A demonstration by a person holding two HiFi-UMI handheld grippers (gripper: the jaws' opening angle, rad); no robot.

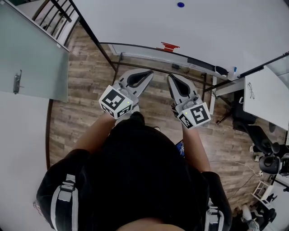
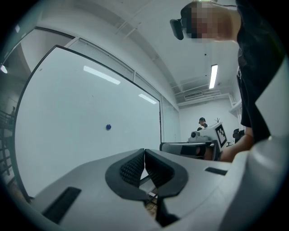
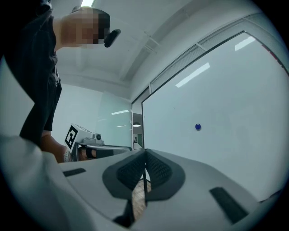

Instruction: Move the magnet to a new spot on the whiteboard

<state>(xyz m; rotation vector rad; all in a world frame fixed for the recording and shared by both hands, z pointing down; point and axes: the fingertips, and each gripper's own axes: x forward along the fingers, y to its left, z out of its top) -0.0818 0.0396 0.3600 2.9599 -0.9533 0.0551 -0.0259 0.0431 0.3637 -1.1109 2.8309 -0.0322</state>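
Across the top of the head view stood the whiteboard [image 1: 216, 27], broad and white. Along its lower edge ran a narrow ledge [image 1: 144, 50], the only holder in sight. A red object [image 1: 170, 46] sat on it, too small to identify, with a few dark bits toward the ledge's right end.

Lower down, the left tool [image 1: 148, 73] and the right tool [image 1: 171, 77] were held side by side in front of the person, well apart from the board. Each had its jaws pressed together with nothing between them.

Smallest of all, the magnet [image 1: 180, 5], a little blue round button, clung high on the board's face, well above the ledge and far from both tools. It would probably be light, rigid and smooth, and would resist a straight pull. Pinching its rim on opposite sides, then tilting or sliding it free, looked the wisest hold, since a slick dome could squirt out from between the pads.
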